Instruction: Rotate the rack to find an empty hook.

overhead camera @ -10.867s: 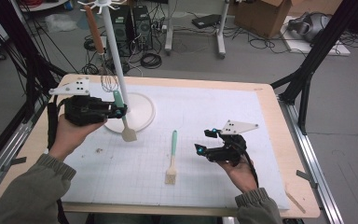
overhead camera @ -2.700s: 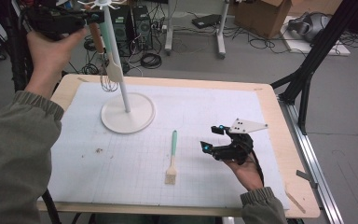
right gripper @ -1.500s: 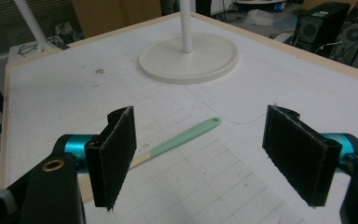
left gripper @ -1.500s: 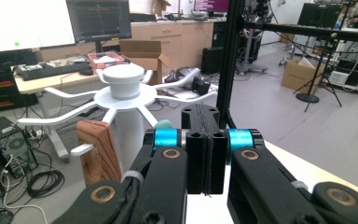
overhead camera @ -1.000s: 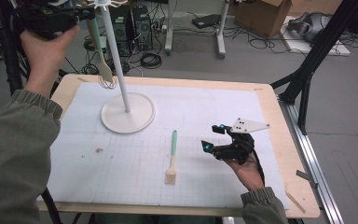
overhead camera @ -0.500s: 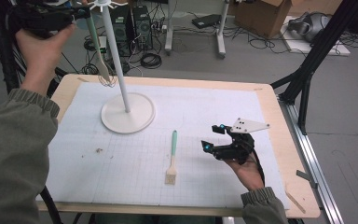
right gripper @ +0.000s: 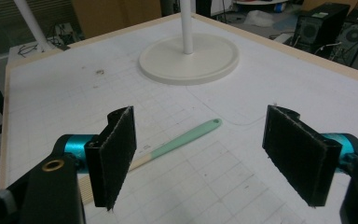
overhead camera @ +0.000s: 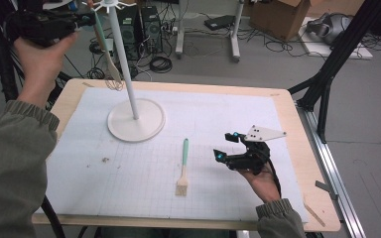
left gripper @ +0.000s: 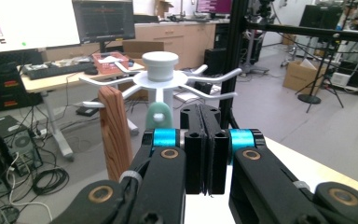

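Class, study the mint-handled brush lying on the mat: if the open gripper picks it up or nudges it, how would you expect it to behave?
The brush looks slim and small, so probably light. Its handle looks rigid, likely staying straight when lifted by one end. It lies flat with a broad bristle head, so a push would probably slide or pivot it, not roll it.

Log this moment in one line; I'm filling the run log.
left tongs: shut, up by rack top | right tongs: open, above brush | brush: lying on mat
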`<state>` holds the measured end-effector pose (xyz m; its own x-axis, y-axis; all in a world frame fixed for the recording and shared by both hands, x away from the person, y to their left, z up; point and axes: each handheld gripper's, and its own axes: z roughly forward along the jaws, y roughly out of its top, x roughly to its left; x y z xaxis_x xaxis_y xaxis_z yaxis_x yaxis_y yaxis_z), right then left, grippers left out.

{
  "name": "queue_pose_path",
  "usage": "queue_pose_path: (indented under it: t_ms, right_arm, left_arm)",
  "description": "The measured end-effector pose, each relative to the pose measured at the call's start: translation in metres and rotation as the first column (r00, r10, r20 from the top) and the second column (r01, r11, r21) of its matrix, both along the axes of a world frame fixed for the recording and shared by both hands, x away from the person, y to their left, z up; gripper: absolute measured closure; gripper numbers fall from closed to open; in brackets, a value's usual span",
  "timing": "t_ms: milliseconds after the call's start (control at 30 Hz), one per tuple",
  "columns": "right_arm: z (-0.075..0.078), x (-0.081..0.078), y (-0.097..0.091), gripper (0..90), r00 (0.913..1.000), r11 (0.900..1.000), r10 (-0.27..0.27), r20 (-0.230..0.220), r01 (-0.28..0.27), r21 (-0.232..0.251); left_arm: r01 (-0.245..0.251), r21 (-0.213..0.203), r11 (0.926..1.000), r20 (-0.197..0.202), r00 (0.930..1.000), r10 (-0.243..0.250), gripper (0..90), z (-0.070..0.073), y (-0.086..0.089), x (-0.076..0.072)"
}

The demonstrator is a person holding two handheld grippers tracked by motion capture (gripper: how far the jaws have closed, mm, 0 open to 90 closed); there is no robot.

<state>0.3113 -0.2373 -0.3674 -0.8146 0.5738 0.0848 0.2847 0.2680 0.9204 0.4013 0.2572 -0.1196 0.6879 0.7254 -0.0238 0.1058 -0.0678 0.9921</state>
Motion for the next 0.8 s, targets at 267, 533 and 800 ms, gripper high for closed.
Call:
queue_pose_path:
  t_ms: [267,533,800]
  right_arm:
    - [-0.001,0.002,0.001,24.5,1.0,1.0,-0.004,-0.003,0.004,-0.004]
    - [-0.001,0.002,0.001,24.2,0.9999,0.9998,-0.011,-0.006,0.011,-0.015]
    - [-0.002,0.0,0.0,24.1,0.9999,0.9996,-0.011,-0.012,0.01,-0.025]
  left_arm:
    - [0.039,0.003,0.9992,0.004,0.9992,-0.039,81.3,-0.01,0.005,-0.011]
    - [0.08,0.027,0.9964,0.007,0.9967,-0.081,75.0,-0.028,0.014,-0.024]
    - [0.092,0.049,0.9946,-0.004,0.9958,-0.092,68.7,-0.046,0.017,-0.035]
